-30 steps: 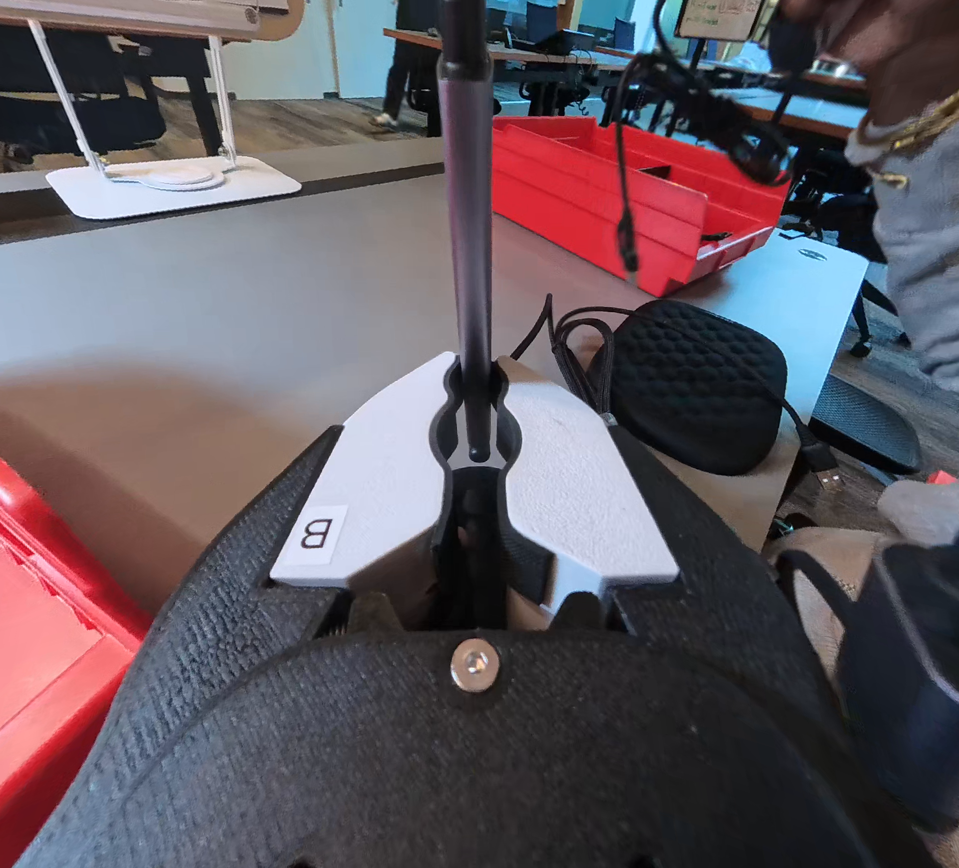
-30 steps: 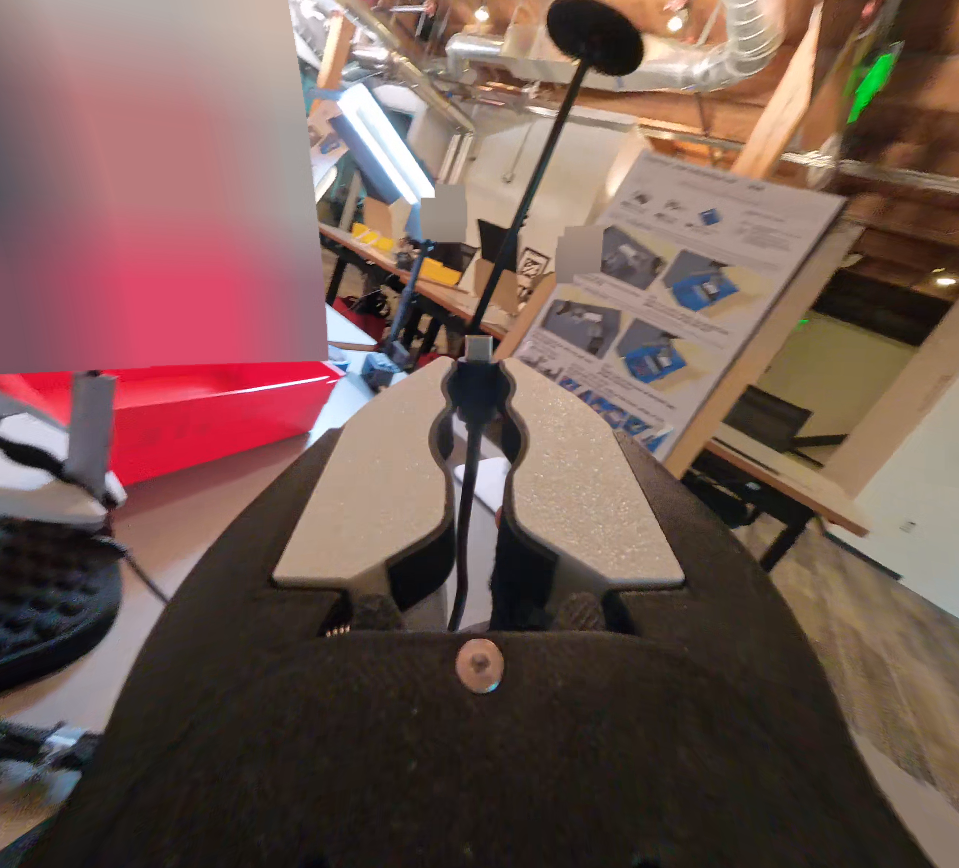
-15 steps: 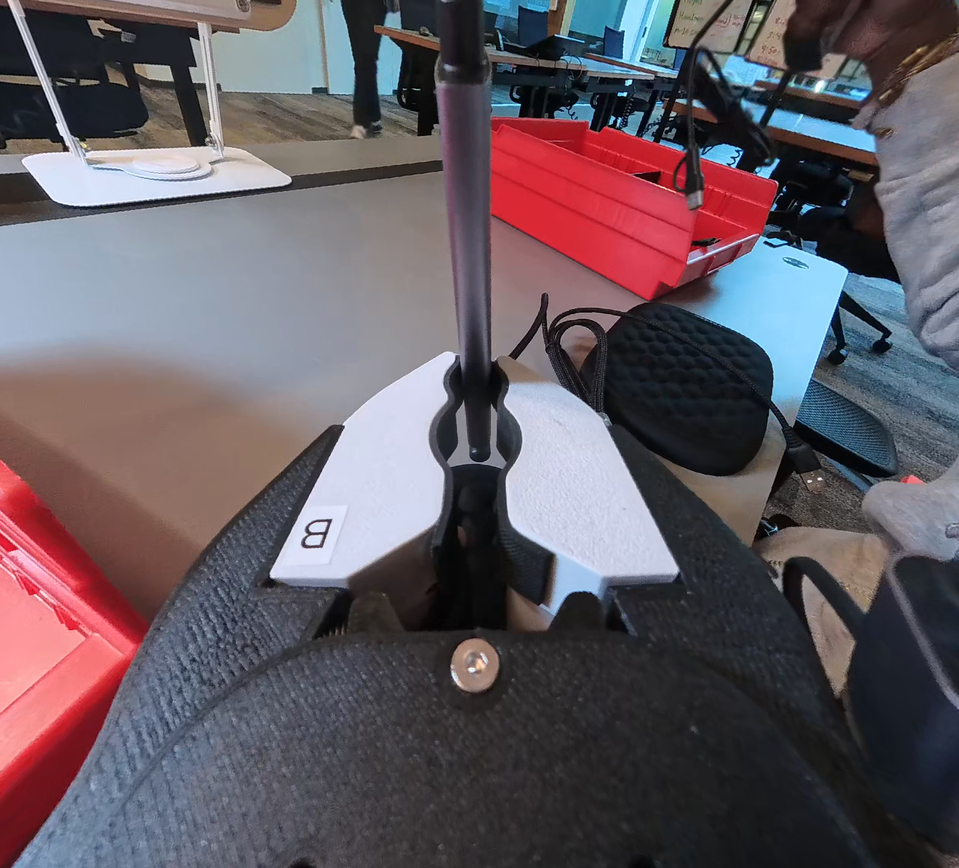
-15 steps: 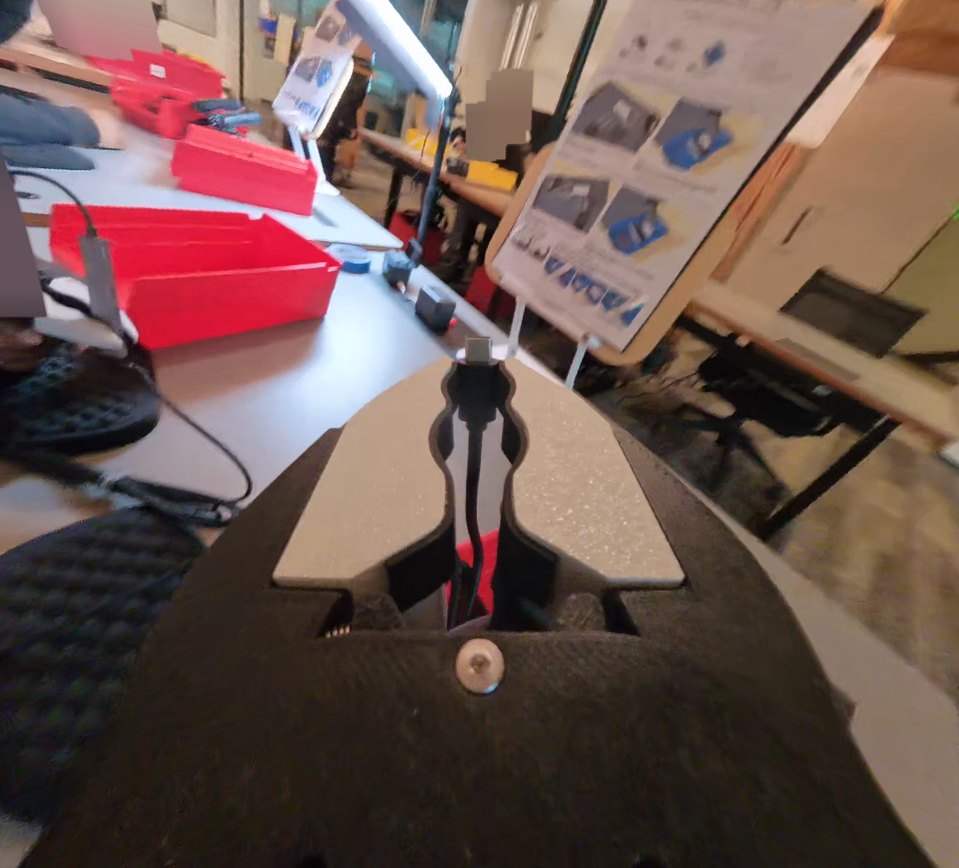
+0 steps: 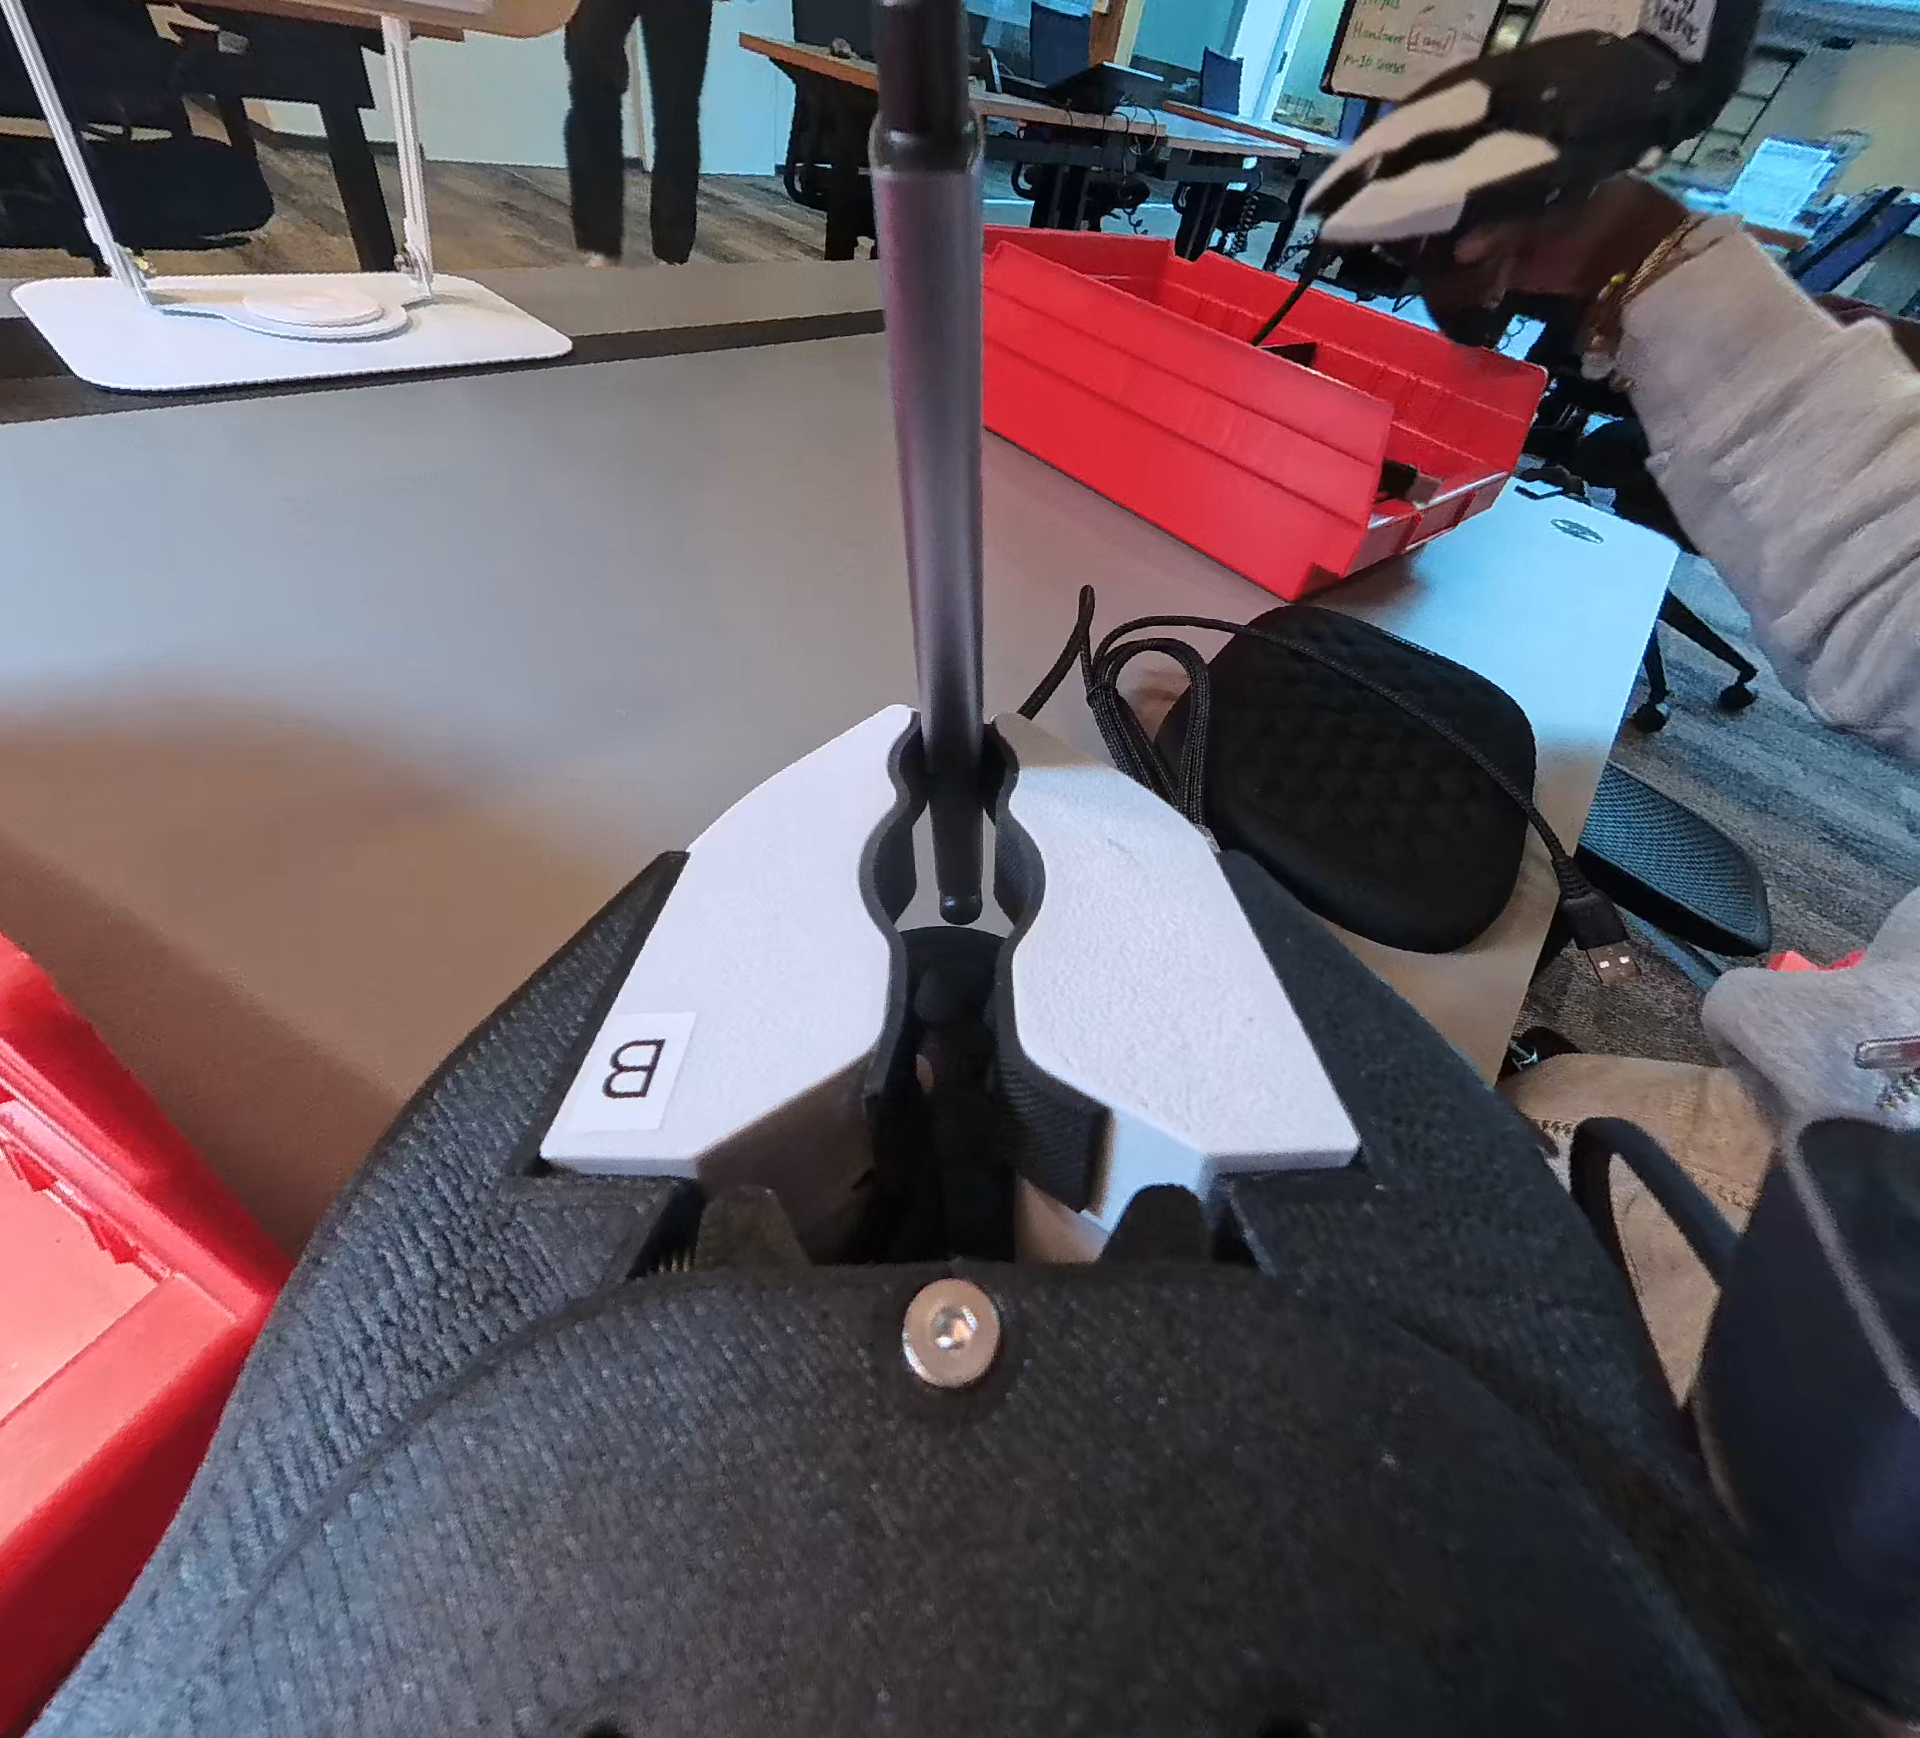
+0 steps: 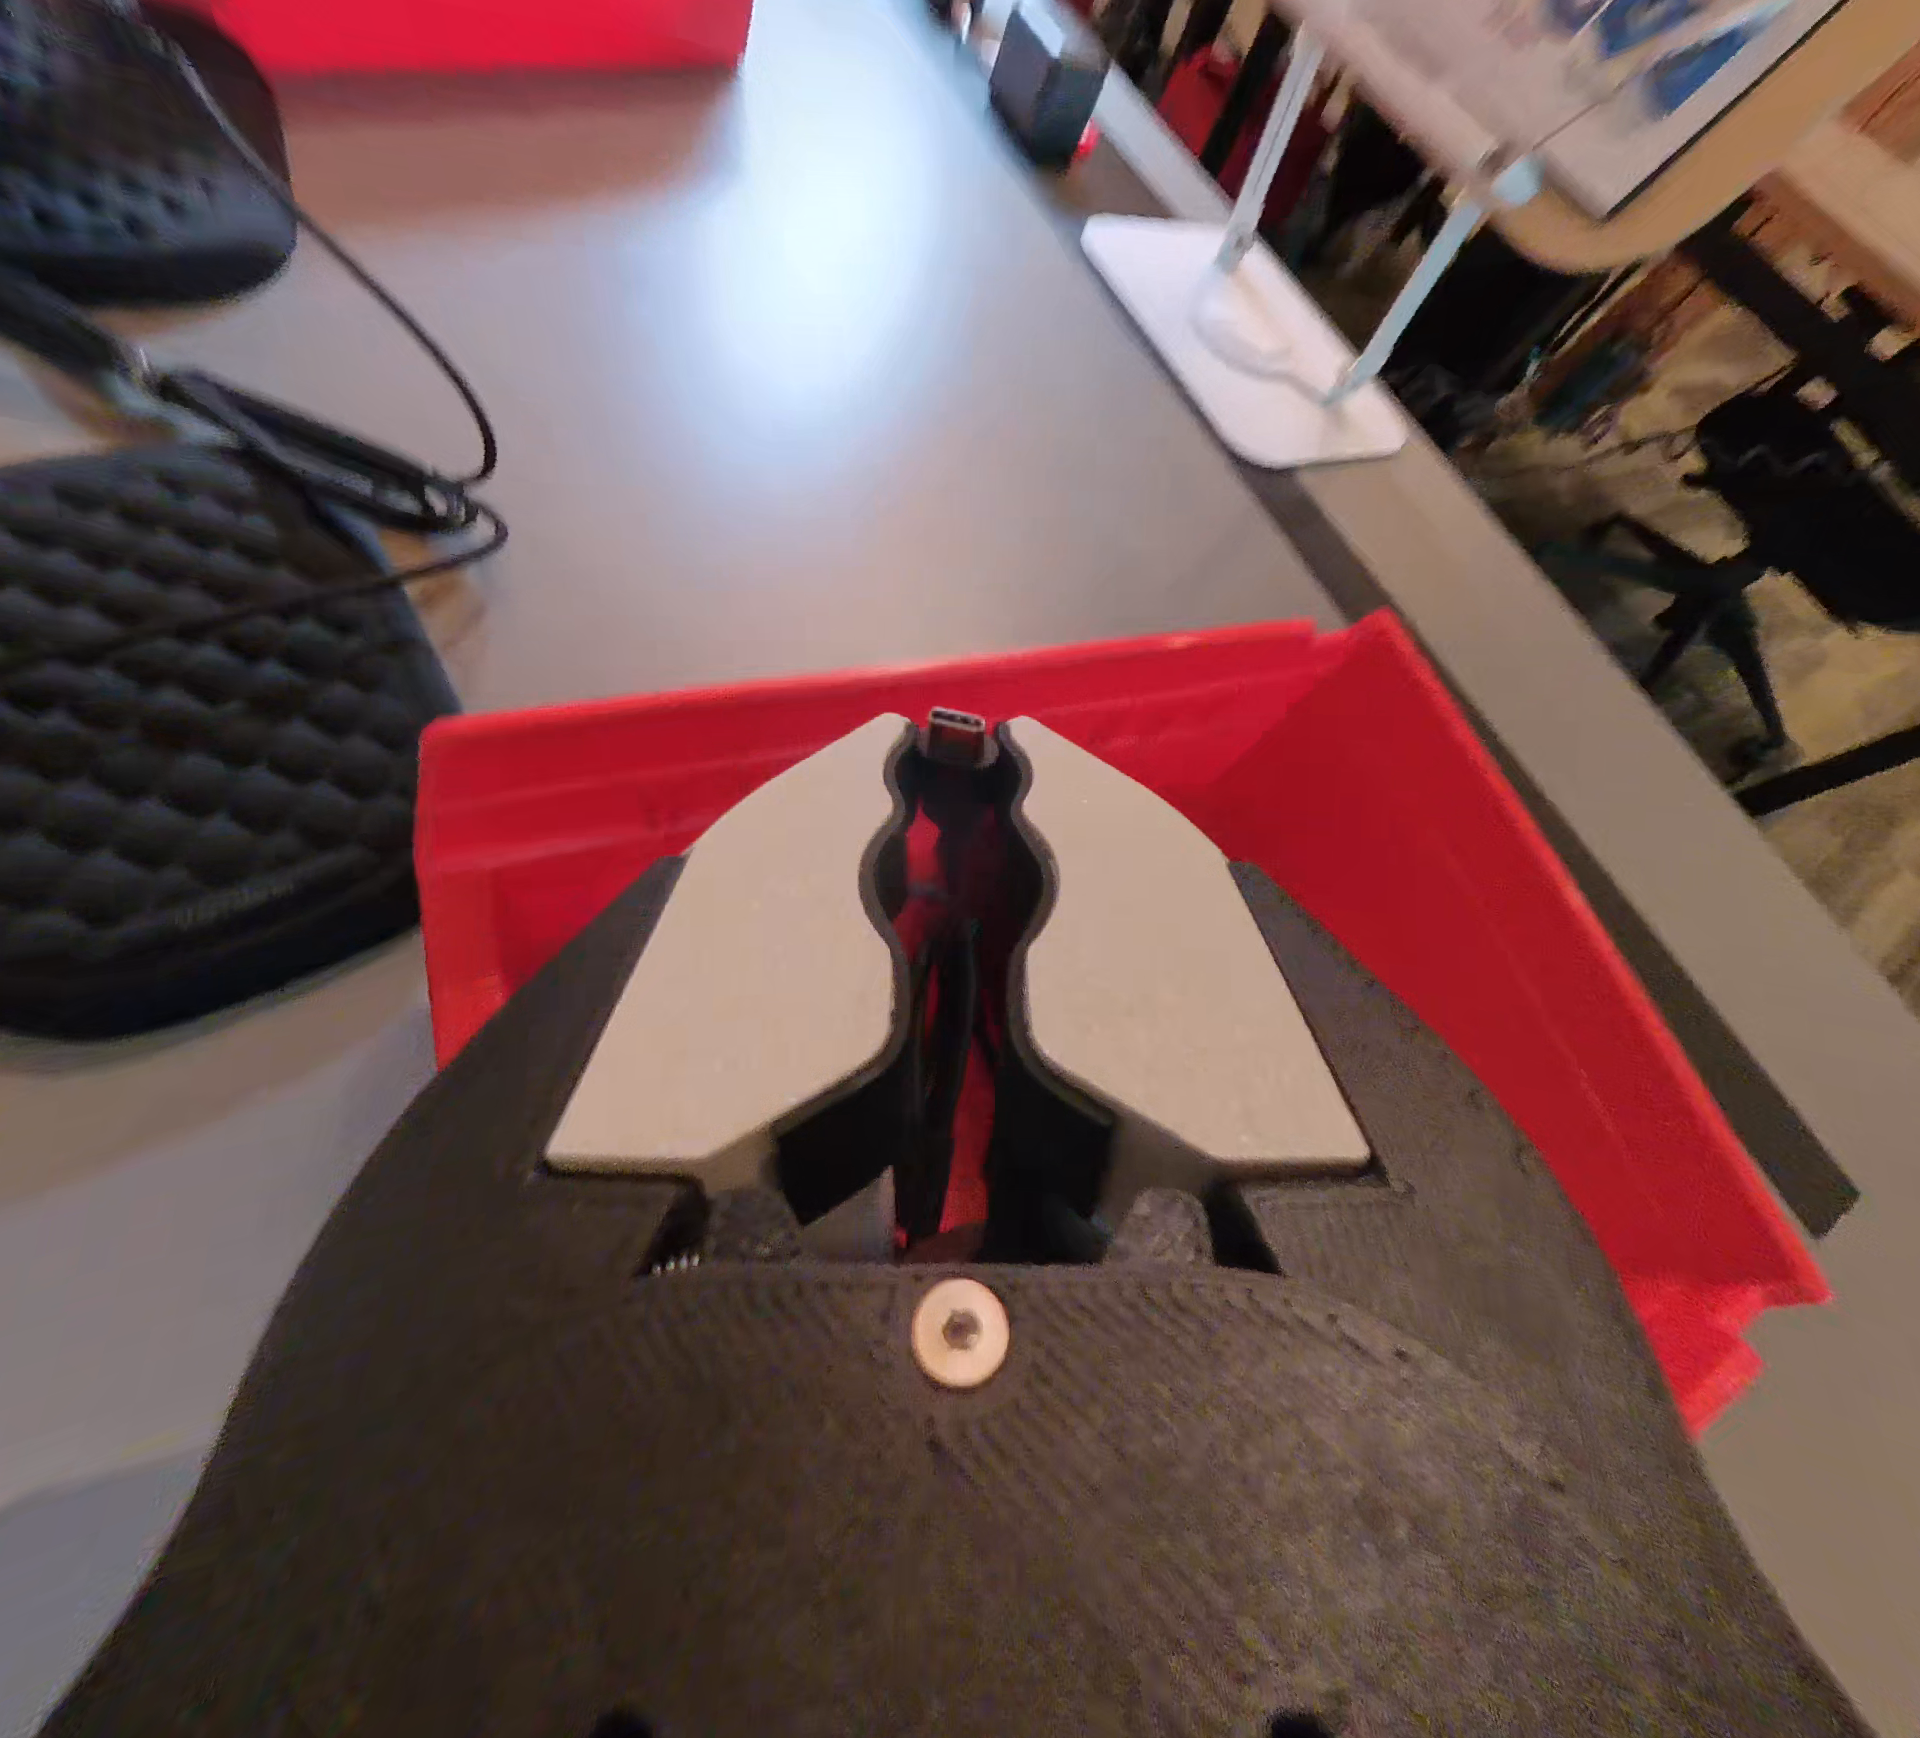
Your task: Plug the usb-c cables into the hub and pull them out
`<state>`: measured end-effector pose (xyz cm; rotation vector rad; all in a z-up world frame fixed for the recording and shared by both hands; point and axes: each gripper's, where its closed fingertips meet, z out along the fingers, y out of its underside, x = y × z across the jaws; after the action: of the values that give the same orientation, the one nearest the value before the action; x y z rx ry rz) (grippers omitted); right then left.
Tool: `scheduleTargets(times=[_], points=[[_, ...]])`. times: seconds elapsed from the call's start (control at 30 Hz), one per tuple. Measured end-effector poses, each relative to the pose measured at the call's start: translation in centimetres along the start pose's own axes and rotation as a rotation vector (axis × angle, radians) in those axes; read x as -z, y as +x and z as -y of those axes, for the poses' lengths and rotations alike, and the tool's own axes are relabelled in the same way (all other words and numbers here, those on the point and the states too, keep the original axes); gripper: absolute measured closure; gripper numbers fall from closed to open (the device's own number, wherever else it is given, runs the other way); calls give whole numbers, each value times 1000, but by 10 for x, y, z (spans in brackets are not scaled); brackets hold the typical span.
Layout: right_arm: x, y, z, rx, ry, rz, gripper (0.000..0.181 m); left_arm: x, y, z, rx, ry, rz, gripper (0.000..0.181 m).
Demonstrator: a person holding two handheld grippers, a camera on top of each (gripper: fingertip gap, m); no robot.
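My left gripper (image 5: pixel 951 738) is shut on the hub (image 5: pixel 925 441), a slim grey slab seen edge-on that stands upright out of the jaws over the grey table (image 5: pixel 468 566). My right gripper (image 6: pixel 961 732) is shut on a USB-C cable, and the metal plug (image 6: pixel 961 740) sticks out past the fingertips while the black cord runs back between the jaws. The right gripper also shows in the left wrist view (image 5: pixel 1434 161), held high at the upper right, well apart from the hub, with the cord (image 5: pixel 1288 306) hanging below it.
A red bin (image 6: pixel 1351 805) lies right under my right gripper. Two black padded pouches (image 6: pixel 156 701) (image 6: pixel 104 161) with loose black cables (image 6: pixel 416 483) lie to its left. Another red bin (image 5: pixel 1247 410) and a sign stand's white base (image 5: pixel 291 327) stand on the table's far side. Left tips to right tips: about 35 centimetres.
My right gripper has tipped down from pointing up at the ceiling to pointing at the table over a red bin, still holding the cable. My left gripper and the hub have hardly moved.
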<state>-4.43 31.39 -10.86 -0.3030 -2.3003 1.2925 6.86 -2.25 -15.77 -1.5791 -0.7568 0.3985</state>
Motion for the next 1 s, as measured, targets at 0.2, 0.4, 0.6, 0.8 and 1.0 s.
scheduleTargets(times=[0.2, 0.4, 0.6, 0.8, 1.0], points=[[-27, -40, -52, -55, -287, 132, 160, 0, 1, 0, 1, 0, -5, 171], [-1, -43, -109, -69, -697, 64, 154, 0, 1, -1, -2, -6, -7, 171], [-6, -79, -67, -288, -546, 159, 137, 0, 1, -1, -2, -6, -6, 171], [1, -64, -91, -150, -724, 6, 160, 1, 3, -1, -23, 0, -7, 171], [10, -42, -104, -232, -722, -43, 156, 0, 2, -1, -8, -4, -12, 171]])
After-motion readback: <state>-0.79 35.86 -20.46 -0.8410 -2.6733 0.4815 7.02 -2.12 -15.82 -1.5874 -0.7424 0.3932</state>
